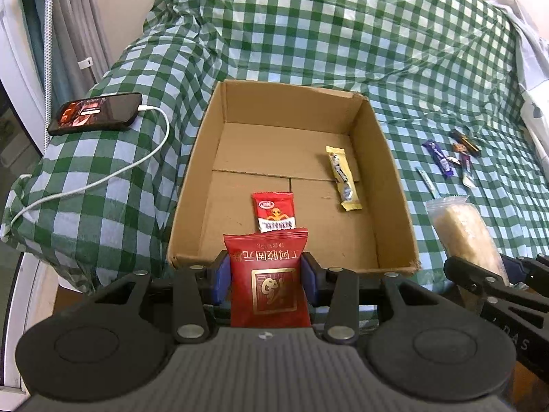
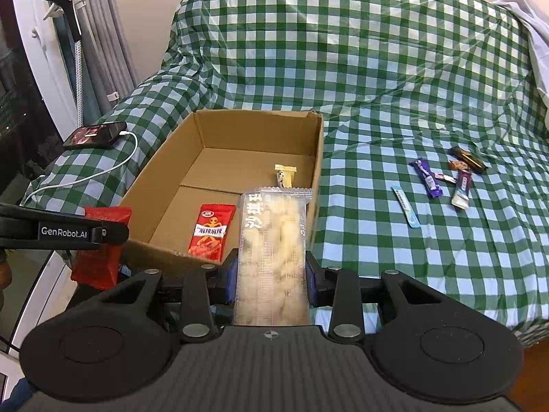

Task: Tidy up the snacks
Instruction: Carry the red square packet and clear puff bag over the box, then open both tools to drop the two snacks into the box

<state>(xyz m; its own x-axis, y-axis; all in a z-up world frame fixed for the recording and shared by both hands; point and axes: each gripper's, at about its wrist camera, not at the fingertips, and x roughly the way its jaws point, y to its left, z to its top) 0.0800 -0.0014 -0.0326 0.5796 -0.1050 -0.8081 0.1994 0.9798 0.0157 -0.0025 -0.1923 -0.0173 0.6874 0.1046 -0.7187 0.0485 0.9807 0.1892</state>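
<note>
An open cardboard box (image 1: 387, 158) (image 2: 161, 161) rests on the green checked bed. Inside lie a small red snack packet (image 1: 273, 210) (image 2: 211, 231) and a yellow bar (image 1: 343, 178) (image 2: 285, 174). My left gripper (image 1: 266, 271) is shut on a dark red packet (image 1: 269, 281) (image 2: 103, 250), held just short of the box's near wall. My right gripper (image 2: 271, 274) is shut on a clear-wrapped pale pastry (image 2: 272, 250) (image 1: 463, 237), which stands over the box's near right corner. Several small wrapped snacks (image 2: 429, 175) (image 1: 442, 158) lie on the bed to the right.
A phone (image 1: 96, 112) (image 2: 96, 134) on a white charging cable (image 1: 103, 178) lies on the bed left of the box. Grey curtains (image 2: 99, 34) and a white frame stand at the far left. A white cloth (image 2: 535, 34) drapes the bed's far right edge.
</note>
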